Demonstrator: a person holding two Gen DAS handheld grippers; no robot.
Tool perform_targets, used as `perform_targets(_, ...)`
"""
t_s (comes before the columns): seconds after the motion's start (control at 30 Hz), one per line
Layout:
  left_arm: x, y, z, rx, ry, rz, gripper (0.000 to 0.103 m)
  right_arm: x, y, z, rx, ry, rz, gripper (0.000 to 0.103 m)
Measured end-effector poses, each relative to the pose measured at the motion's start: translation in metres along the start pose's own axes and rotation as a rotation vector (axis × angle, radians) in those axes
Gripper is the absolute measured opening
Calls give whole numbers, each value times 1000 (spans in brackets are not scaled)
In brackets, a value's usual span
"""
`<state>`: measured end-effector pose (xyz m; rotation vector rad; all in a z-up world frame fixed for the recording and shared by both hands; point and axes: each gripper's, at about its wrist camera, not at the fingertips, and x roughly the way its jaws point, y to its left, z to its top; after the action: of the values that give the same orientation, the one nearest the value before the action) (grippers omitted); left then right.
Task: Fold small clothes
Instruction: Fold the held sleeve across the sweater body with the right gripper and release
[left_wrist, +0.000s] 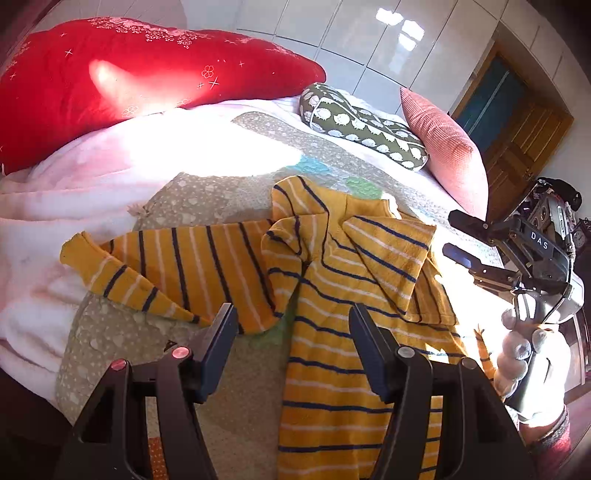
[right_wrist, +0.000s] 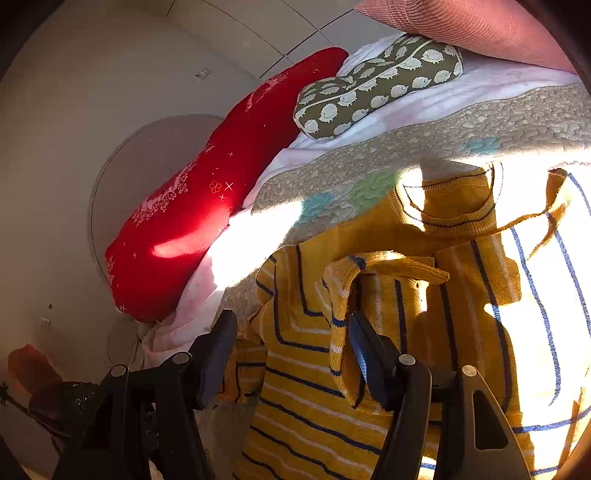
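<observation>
Yellow striped sweater (left_wrist: 332, 295) spread on quilt (left_wrist: 207, 199), body toward the camera, one sleeve (left_wrist: 166, 273) stretched out to the left, other sleeve (left_wrist: 391, 258) folded across the chest. Collar (right_wrist: 450, 206) at the far end, seen in the right wrist view. Strong sunlight over the sweater's right side and over the blanket (left_wrist: 74, 206) beyond the quilt.

Left gripper (left_wrist: 291, 332) above the sweater's lower body, jaws wide apart, nothing between them. Right gripper (left_wrist: 461, 240) off the sweater's right edge, held in a gloved hand (left_wrist: 524, 362), jaws apart, empty. In its own view, right gripper (right_wrist: 291, 339) low over the sweater, folded cuff (right_wrist: 384, 266) just ahead of the fingers; touching or not, cannot tell.

Red pillow (left_wrist: 129, 74), green pillow (left_wrist: 362, 129) and pink pillow (left_wrist: 447, 151) along the far side of the bed.
</observation>
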<state>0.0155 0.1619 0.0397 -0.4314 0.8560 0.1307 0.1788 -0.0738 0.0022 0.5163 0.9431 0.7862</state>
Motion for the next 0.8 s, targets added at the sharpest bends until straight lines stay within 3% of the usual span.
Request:
perform_targets(0.07, -3, 1, -1, -9, -15, 18, 62, 13, 12, 0, 1, 43, 111, 68)
perform_targets(0.1, -4, 4, -3, -13, -14, 28, 62, 17, 17, 1, -8, 38, 97, 68)
perform_targets(0.33, -23, 53, -17, -63, -13, 68, 62, 50, -3, 11, 45, -4, -210, 68)
perform_targets(0.37, -26, 60, -18, -78, -17, 70, 62, 53, -2, 12, 51, -11, -208, 68)
perform_targets(0.47, -39, 80, -23, -103, -35, 93, 63, 44, 19, 9, 9, -13, -27, 68)
perform_targets(0.5, -42, 86, -25, -104, -39, 110, 65, 33, 29, 6, -35, -35, -37, 68)
perform_targets(0.6, -49, 100, -30, -98, -53, 138, 66, -2, 37, -4, -100, -126, -223, 68)
perform_targets(0.67, -52, 106, -33, -101, -53, 128, 66, -11, 18, -4, -36, -139, -272, 68)
perform_targets(0.8, -54, 114, -35, -135, -51, 108, 66, 16, -41, 13, 272, -72, -122, 68)
